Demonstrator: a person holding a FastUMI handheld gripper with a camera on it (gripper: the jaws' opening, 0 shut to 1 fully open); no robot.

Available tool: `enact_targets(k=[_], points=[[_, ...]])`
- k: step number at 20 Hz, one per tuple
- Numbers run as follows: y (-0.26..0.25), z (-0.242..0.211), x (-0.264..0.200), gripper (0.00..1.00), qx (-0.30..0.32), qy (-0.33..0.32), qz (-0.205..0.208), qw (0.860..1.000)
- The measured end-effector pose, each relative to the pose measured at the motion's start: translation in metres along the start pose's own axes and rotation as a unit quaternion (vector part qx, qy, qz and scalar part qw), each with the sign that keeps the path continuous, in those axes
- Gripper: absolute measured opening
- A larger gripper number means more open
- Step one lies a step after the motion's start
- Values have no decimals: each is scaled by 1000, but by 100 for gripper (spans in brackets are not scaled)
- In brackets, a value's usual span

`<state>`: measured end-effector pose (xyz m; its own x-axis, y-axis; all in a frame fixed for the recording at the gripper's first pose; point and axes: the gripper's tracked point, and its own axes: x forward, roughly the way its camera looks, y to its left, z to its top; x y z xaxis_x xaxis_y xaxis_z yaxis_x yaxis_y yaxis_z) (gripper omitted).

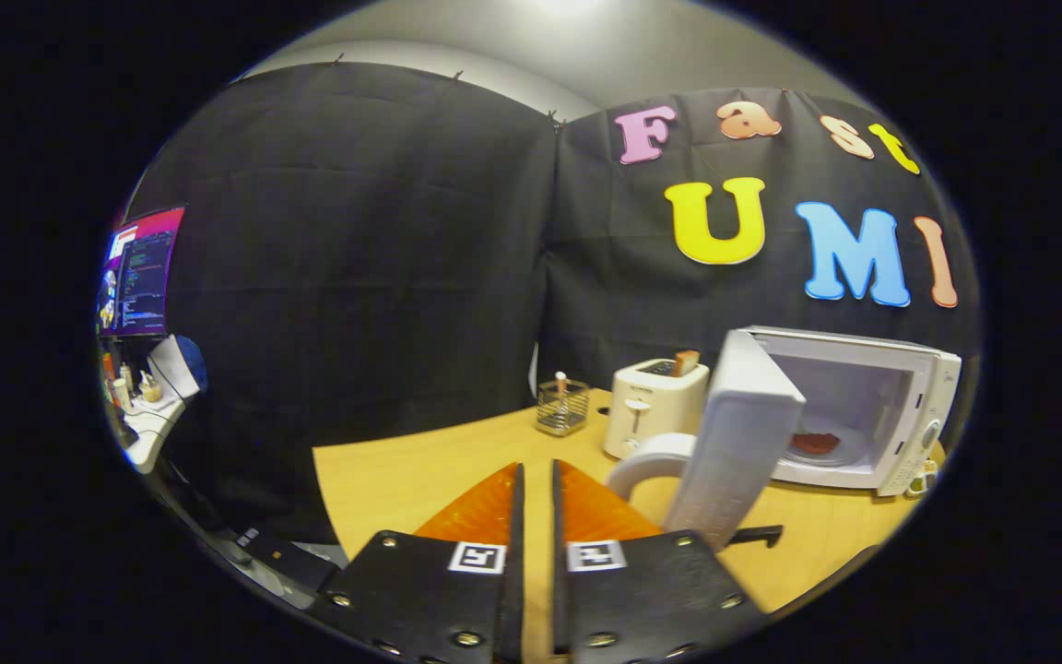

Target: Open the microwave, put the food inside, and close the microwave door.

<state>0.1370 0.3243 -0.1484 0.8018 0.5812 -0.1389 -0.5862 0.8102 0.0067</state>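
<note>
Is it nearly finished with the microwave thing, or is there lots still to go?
Nearly. The microwave door stands open and the food already lies on the plate inside. The gripper holds nothing; its fingers are close together over the table, left of the door. Only closing the door remains.

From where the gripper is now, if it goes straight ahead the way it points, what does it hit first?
The gripper, fingers nearly together and holding nothing, points over bare table. Roughly ahead stands the wire basket, probably first, though depth is unclear. The open microwave door is off to the side.
</note>
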Motion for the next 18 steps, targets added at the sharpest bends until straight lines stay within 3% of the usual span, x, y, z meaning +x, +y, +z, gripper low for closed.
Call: enact_targets(k=[1,12,18], points=[[-4,-6,-1,2,7,5,1,1000],[-115,-18,-60,2,-27,-7,-121,992],[-202,-25,-72,2,21,6,-193,981]])
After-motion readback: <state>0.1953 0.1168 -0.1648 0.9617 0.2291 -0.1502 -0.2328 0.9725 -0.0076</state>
